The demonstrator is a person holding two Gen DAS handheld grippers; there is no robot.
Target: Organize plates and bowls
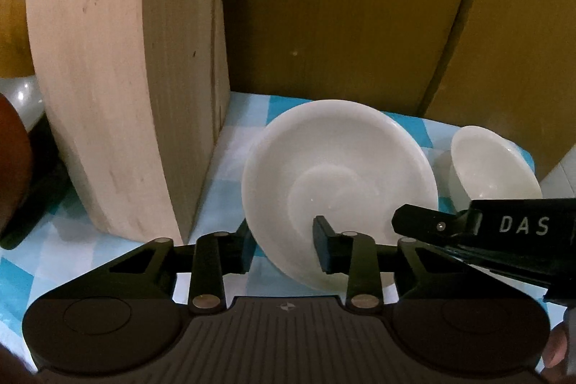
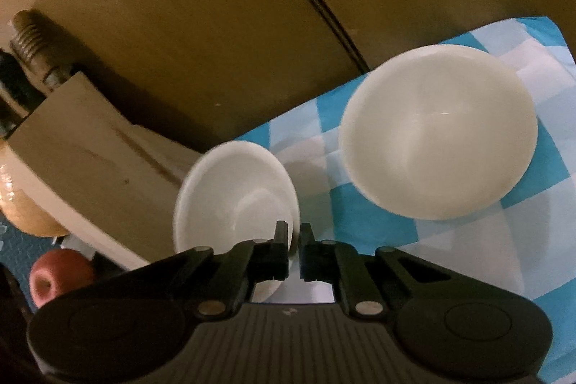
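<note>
Place: a home kitchen or dining corner is suggested.
Cover: a blue-and-white checked cloth (image 1: 234, 139) is spread over the counter.
Crockery: a white plate (image 1: 338, 175) and a white bowl (image 2: 437, 132) are seen on the cloth.
Board: a thick round wooden chopping block (image 1: 118, 78) is stood on edge.
Backdrop: brown wooden cabinet doors (image 1: 342, 6) are seen behind.
Food: a red apple (image 2: 59, 276) is seen beside the block.

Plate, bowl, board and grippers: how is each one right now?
plate: tilted up on edge, held by both grippers.
bowl: upright on the checked cloth, empty.
wooden board: standing on edge.
left gripper: shut on the plate.
right gripper: shut on the plate's rim.
</note>
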